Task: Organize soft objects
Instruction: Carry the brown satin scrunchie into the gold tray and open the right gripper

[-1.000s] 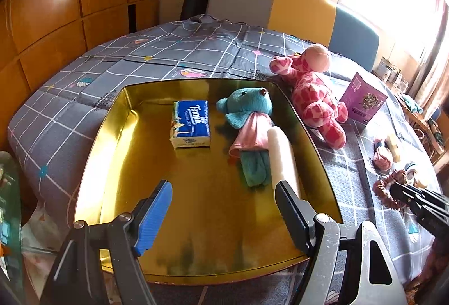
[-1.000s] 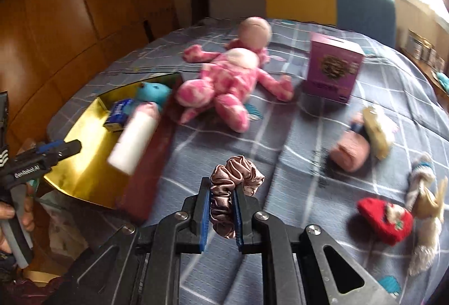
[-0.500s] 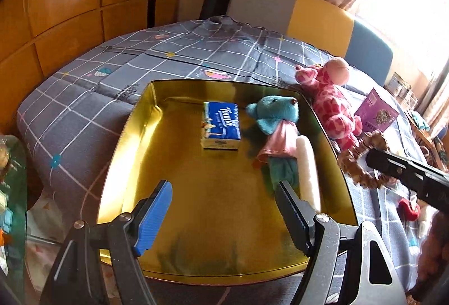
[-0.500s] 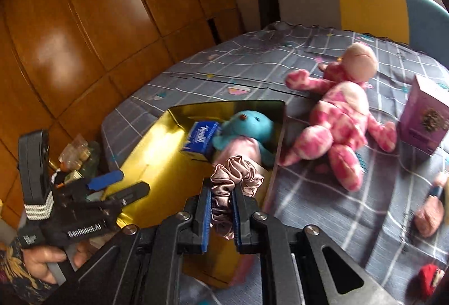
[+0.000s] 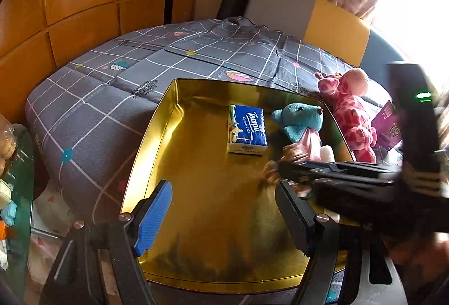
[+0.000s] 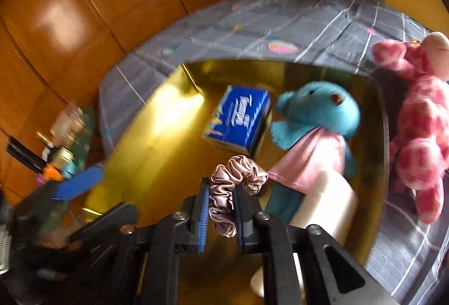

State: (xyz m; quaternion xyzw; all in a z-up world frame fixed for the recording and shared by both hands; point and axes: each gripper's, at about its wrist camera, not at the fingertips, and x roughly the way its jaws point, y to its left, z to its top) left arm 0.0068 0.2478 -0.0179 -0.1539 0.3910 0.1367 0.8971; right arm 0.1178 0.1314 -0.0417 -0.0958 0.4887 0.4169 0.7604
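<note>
only right wrist shows scrunchie (image 6: pixel 233 187) between pads (image 6: pixel 204 216)

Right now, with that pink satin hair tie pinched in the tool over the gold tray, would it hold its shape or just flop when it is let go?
Probably flop: the scrunchie droops in loose ruffles past the right tool. It looks very light, so it should land softly in the gold tray. Its satin sheen suggests it could slip from a loose pinch.

You see the tissue pack (image 5: pixel 246 133) in the tray (image 5: pixel 157 133), left of the bear (image 5: pixel 301 122); the giraffe toy (image 5: pixel 350 114) lies outside, right.
</note>
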